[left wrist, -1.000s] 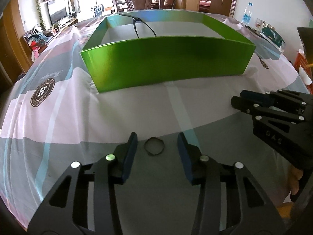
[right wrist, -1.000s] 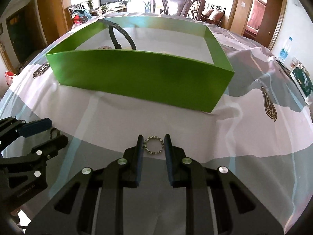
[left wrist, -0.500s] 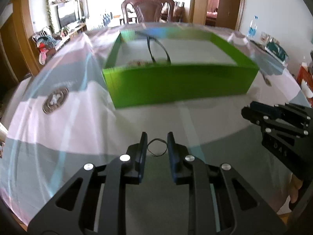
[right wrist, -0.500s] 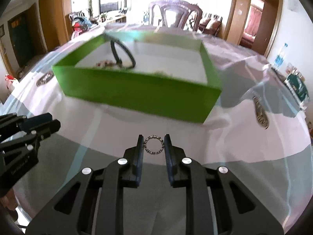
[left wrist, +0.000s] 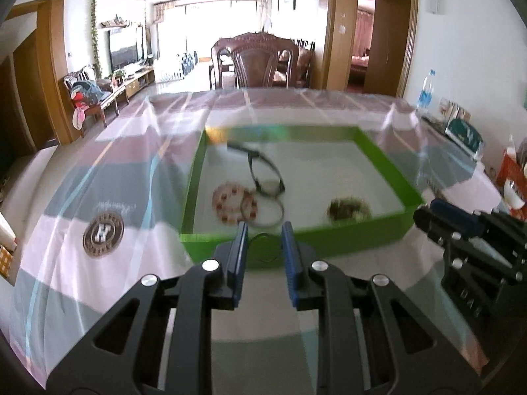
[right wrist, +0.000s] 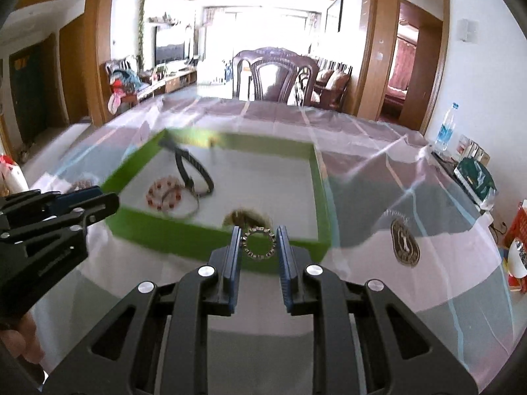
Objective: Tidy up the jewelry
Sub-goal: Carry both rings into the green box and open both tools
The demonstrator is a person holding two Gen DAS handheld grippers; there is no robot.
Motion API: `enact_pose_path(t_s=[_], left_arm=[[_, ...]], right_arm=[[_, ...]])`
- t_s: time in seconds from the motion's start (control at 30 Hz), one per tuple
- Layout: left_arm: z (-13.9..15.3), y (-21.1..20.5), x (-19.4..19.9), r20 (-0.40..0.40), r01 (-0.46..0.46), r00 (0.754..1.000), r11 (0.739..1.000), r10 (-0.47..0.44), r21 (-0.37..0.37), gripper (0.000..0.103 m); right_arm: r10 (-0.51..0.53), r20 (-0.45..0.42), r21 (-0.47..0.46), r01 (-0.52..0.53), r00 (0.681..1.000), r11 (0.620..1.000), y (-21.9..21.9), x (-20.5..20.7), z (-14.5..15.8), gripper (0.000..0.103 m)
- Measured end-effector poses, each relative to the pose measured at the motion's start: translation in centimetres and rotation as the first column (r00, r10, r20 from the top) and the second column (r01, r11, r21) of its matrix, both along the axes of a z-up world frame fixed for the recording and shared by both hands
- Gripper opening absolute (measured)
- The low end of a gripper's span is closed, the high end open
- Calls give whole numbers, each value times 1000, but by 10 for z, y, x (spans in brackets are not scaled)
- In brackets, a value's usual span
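Observation:
My left gripper (left wrist: 264, 235) is shut on a thin dark ring bracelet (left wrist: 262, 248), held in the air just in front of the green box (left wrist: 378, 230). My right gripper (right wrist: 259, 238) is shut on a beaded metal bracelet (right wrist: 259, 243), raised over the near wall of the green box (right wrist: 217, 237). Inside the box lie a red-beaded bracelet (left wrist: 230, 202), a thin bangle (left wrist: 266, 212), a black band (left wrist: 265, 174) and a dark beaded heap (left wrist: 349, 209). Each gripper shows at the edge of the other's view.
The table carries a pink, grey and white cloth (left wrist: 98, 197) with round emblems. A wooden chair (left wrist: 260, 62) stands at the far side. A water bottle (left wrist: 425, 90), a green packet (left wrist: 462, 135) and an orange crate (left wrist: 513, 172) sit at the right.
The left gripper closed on the thin ring that lay on the cloth. Both grippers then rose with their bracelets, so the inside of the green box came into view.

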State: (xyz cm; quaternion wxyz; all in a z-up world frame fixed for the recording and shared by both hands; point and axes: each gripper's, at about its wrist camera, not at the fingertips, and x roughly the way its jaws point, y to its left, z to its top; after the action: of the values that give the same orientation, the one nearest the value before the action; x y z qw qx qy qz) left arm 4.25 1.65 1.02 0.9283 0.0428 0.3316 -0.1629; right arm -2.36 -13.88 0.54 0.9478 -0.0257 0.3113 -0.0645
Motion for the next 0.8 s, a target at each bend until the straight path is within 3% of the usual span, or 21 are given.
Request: enact_pose_path(t_s=[0.27, 0.43, 0.7, 0.77, 0.8], left_arm=[[11, -11, 45, 8, -57, 998, 997, 57, -56, 21], [-16, -17, 73, -55, -96, 994, 994, 94, -42, 21], [-29, -15, 88, -76, -126, 989, 992, 123, -33, 22], [-32, -15, 91, -83, -129, 989, 991, 126, -31, 30], [-33, -16, 91, -79, -135, 988, 991, 132, -26, 43]], right_arm=[[-29, 83, 3, 29, 996, 1000, 7, 35, 15, 21], [-44, 41, 32, 43, 998, 999, 2, 63, -6, 21], [-51, -8, 41, 51, 999, 998, -6, 81, -28, 21], [-51, -13, 40, 51, 999, 998, -4, 82, -31, 23], [-50, -19, 42, 51, 999, 998, -5, 84, -34, 26]])
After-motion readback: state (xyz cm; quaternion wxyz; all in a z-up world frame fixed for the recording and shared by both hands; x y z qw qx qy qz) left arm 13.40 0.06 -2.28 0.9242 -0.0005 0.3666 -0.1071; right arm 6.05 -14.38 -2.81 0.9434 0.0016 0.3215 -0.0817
